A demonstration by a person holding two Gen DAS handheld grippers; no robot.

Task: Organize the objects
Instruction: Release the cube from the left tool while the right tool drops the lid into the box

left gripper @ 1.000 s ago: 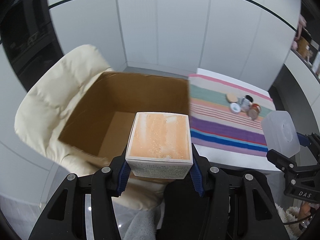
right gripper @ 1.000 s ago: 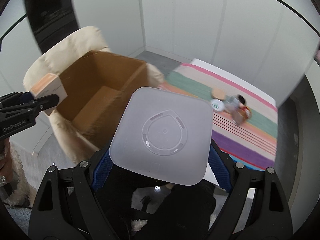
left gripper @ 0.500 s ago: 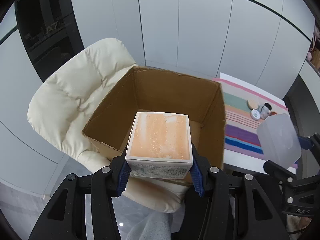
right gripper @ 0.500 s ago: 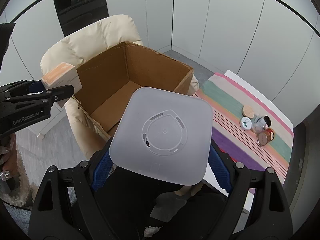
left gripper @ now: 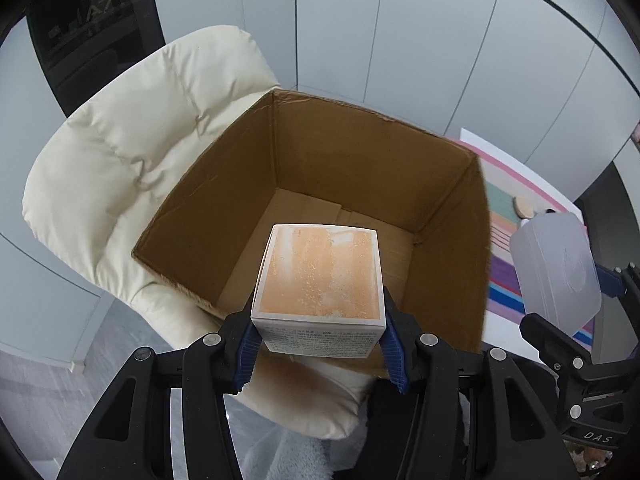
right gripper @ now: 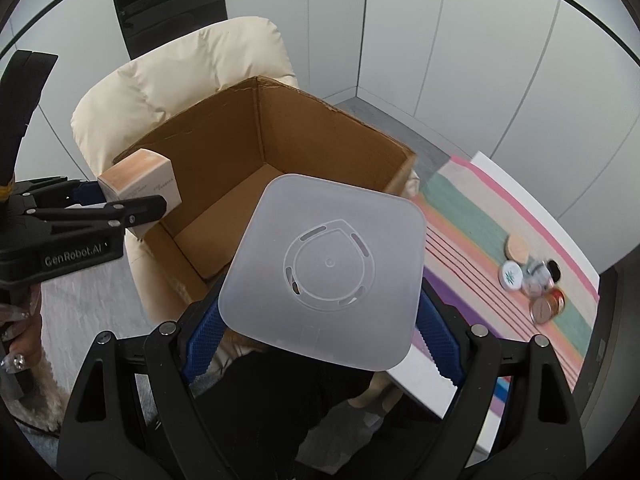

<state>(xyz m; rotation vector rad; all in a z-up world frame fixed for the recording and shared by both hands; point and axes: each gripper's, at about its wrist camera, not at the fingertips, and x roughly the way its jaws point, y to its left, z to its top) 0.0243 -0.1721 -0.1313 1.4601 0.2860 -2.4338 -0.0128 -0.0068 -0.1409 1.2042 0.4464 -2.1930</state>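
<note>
Pale panelled walls behind; our landmark is the open brown cardboard box (left gripper: 320, 216) on a cream padded chair (left gripper: 132, 168).

Our left gripper (left gripper: 318, 344) has its jaws pinching a small orange-topped white carton (left gripper: 320, 276) above the box's near rim. Our right gripper (right gripper: 320, 336) pinches a translucent square plastic container (right gripper: 328, 272), its jaws spread wide, above the near corner.

Box appears empty inside. We'd lower each item well below the rim before releasing, one per side.

Small jars (right gripper: 532, 280) lie right of the box on a striped cloth (right gripper: 472, 236).
</note>
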